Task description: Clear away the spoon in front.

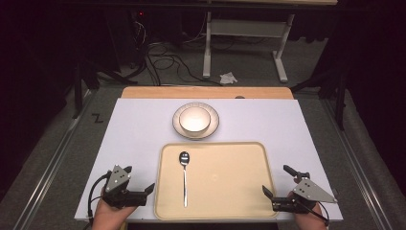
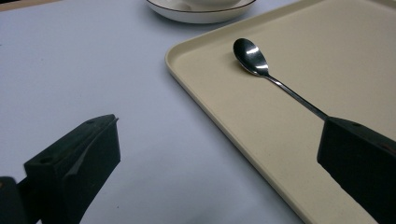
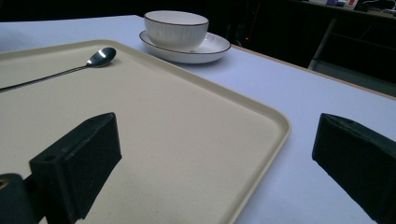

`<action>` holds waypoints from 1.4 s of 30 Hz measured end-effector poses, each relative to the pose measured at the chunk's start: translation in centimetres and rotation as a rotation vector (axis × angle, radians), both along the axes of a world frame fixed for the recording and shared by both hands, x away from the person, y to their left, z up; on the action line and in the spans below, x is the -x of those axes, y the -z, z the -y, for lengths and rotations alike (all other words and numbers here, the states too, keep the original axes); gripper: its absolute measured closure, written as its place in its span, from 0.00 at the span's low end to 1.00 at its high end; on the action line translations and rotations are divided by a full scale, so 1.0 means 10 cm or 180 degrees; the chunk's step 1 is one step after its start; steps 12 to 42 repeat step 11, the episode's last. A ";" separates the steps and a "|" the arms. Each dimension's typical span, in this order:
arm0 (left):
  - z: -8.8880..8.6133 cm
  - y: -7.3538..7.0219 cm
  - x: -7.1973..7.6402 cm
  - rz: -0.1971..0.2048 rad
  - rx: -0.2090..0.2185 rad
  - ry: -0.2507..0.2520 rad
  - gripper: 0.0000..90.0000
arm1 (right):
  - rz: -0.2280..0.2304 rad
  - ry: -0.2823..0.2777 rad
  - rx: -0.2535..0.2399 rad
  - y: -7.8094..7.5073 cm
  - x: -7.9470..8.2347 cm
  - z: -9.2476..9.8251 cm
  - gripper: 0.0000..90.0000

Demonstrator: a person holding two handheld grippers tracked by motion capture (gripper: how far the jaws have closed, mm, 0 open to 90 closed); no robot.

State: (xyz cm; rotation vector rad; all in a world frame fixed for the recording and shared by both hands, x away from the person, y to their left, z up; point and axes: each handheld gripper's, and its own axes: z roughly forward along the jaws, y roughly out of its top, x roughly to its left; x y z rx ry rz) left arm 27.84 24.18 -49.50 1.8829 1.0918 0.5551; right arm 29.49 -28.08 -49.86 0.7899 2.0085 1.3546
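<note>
Both the left gripper [image 1: 143, 191] and right gripper [image 1: 273, 184] sit spread and empty flanking the tray [image 1: 239, 211], perhaps readying to lift the spoon [image 1: 185, 177].

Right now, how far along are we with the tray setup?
Done: the spoon lies on the tray. In hand: nothing; the left gripper and right gripper both stand open at the tray's near corners. Left, probably: the bowl on its plate, beyond the tray.
</note>
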 end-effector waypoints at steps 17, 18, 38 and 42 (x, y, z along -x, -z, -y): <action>0.02 0.00 0.01 -0.0037 -0.0031 0.0015 0.01 | 0.0002 -0.0028 0.0014 0.00 0.00 -0.02 0.02; 0.02 0.00 0.01 -0.0037 -0.0031 0.0015 0.01 | 0.0002 -0.0028 0.0014 0.00 0.00 -0.02 0.02; 0.02 0.00 0.01 -0.0037 -0.0031 0.0015 0.01 | 0.0002 -0.0028 0.0014 0.00 0.00 -0.02 0.02; 0.02 0.00 0.01 -0.0037 -0.0031 0.0015 0.01 | 0.0002 -0.0028 0.0014 0.00 0.00 -0.02 0.02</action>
